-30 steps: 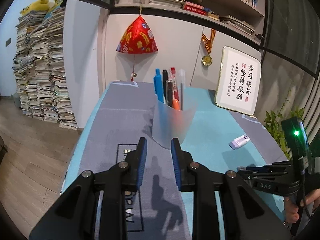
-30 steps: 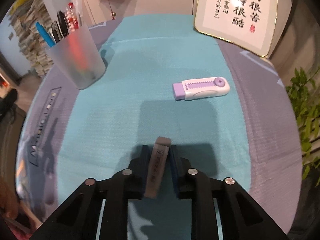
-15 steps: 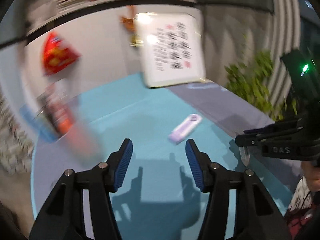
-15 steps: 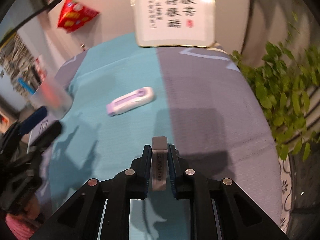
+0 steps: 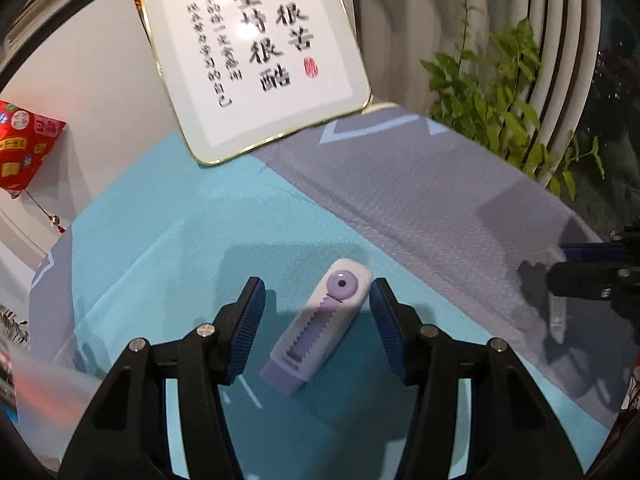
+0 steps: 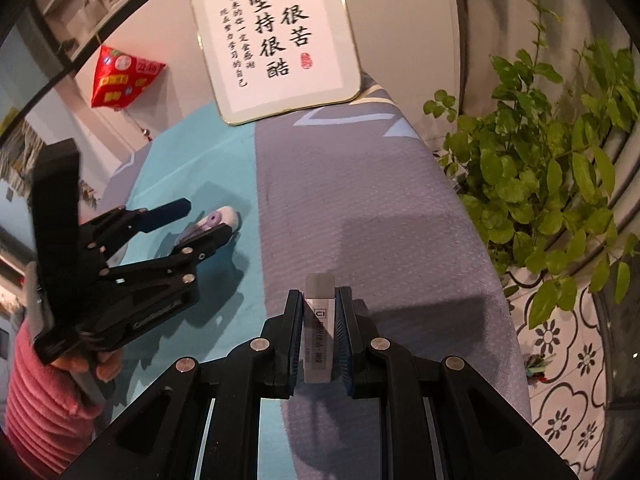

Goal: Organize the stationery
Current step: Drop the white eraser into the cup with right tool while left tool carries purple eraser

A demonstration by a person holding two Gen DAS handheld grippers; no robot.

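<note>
A white and lilac slider case [image 5: 320, 328] lies on the teal cloth [image 5: 160, 248]. My left gripper [image 5: 317, 286] straddles it, pointing down. Its jaws are closing, with a gap still showing between each blue pad and the case. The right wrist view shows that same left gripper [image 6: 204, 220] over the case [image 6: 226, 216], held by a hand in a pink sleeve [image 6: 36, 400]. My right gripper [image 6: 320, 294] is shut on a grey eraser [image 6: 319, 320] in a paper sleeve, above the grey part of the cloth. The left wrist view catches it at the right edge [image 5: 560, 264].
A framed calligraphy board [image 5: 256, 52] leans on the wall at the table's back. A leafy plant [image 6: 552, 184] stands off the right edge. The frosted pen cup [image 5: 40, 392] is a blur at the lower left. A red ornament [image 5: 24, 148] hangs on the wall.
My left gripper swung from the pen cup over to the slider case, opened wide, and now straddles it. My right gripper carried the eraser right, over the grey cloth.
</note>
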